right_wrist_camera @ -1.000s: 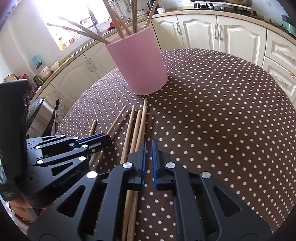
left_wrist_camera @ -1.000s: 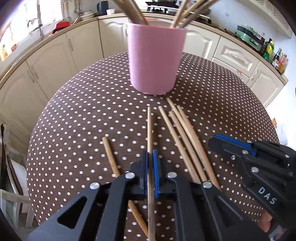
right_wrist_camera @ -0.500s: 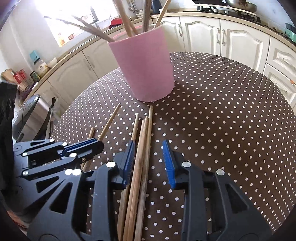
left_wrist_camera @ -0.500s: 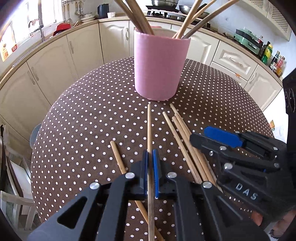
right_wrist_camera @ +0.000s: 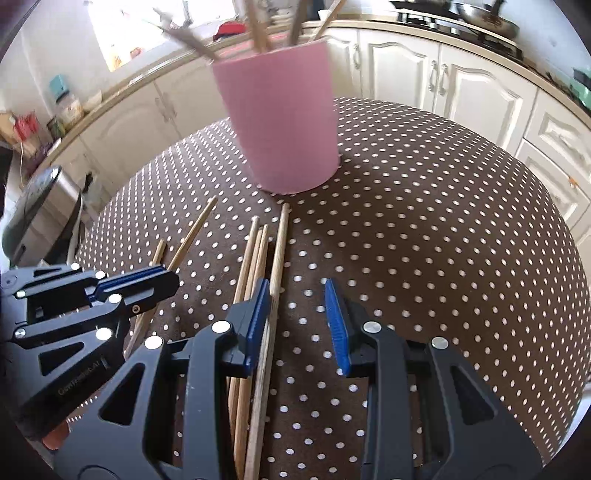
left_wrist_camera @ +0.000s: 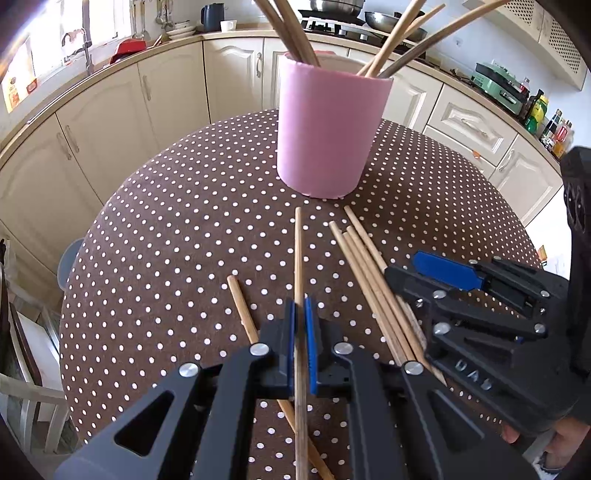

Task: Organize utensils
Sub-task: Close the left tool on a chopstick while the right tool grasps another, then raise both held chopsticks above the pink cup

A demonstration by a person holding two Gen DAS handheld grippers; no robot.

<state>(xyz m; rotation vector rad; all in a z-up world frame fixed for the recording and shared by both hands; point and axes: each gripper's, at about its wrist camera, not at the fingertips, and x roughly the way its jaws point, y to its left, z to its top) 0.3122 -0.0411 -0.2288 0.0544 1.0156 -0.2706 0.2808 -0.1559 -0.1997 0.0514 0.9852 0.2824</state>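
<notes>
A round worktop [left_wrist_camera: 155, 236] under a brown cloth with white polka dots fills both views, ringed by cream kitchen cabinets [left_wrist_camera: 173, 96] whose counter carries a dark kettle [left_wrist_camera: 212, 16], pans on a hob [left_wrist_camera: 354, 14] and a row of bottles [left_wrist_camera: 554, 129] at the far right. Near the middle of the worktop stands an upright pink holder [left_wrist_camera: 328, 129], with several wooden chopsticks leaning out of its top; in the right wrist view the holder is blurred. The right tool [right_wrist_camera: 297, 319] has its blue-padded jaws spread apart, its left pad close beside the outermost stick of a bundle of chopsticks [right_wrist_camera: 255, 266] lying side by side on the cloth, tips pointing toward the holder's base; nothing sits between the pads. Raised letters on its body read "DAS", seen in the left wrist view. The left tool [left_wrist_camera: 300, 341] is closed on a single chopstick [left_wrist_camera: 298, 251], which runs straight forward between the pads toward the holder and stops short of it. Its side bears small pale lettering too blurred to read. Another loose chopstick [left_wrist_camera: 242, 310] lies slanted just to the left, passing under the left tool and crossing beneath the gripped stick. The right tool's body covers the near ends of the bundle in the left wrist view.
</notes>
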